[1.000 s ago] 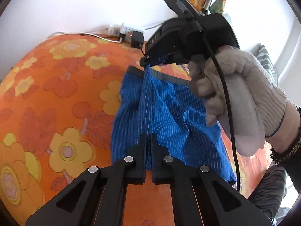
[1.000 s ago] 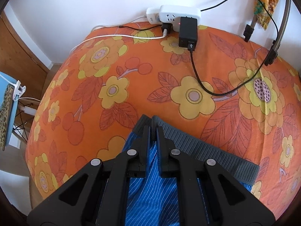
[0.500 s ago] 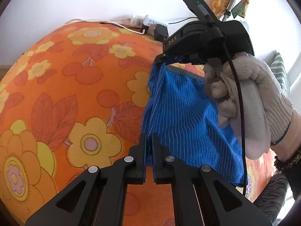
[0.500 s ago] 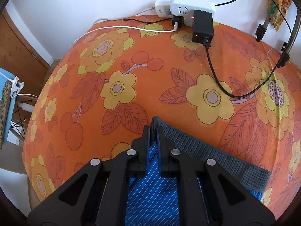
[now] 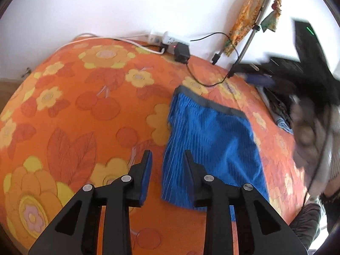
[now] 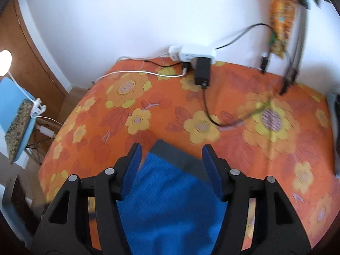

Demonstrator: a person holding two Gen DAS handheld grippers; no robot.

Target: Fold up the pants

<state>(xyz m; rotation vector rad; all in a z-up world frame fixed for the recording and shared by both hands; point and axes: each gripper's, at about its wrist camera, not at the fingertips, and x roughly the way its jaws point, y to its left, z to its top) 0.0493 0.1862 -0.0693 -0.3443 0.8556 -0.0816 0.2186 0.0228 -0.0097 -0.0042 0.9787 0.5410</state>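
Currently: blue pants (image 5: 212, 148) flat on bed (image 5: 85, 110); my left claw (image 5: 167, 159) spread, holding nothing; my right claw (image 6: 171, 155) spread above gray waistband (image 6: 180, 157).

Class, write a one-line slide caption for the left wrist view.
Open left gripper hovers beside the folded blue pants lying on the orange floral bedspread.

Home bedrm: floral bedsheet (image 6: 233, 110), power strip (image 6: 192, 53).

The pants (image 5: 210, 140) are bright blue with fine pale pinstripes and a grey waistband (image 5: 209, 102) along the far edge. They lie folded flat in a rough rectangle on the orange flowered bed (image 5: 85, 110), the left edge bunched into small pleats.
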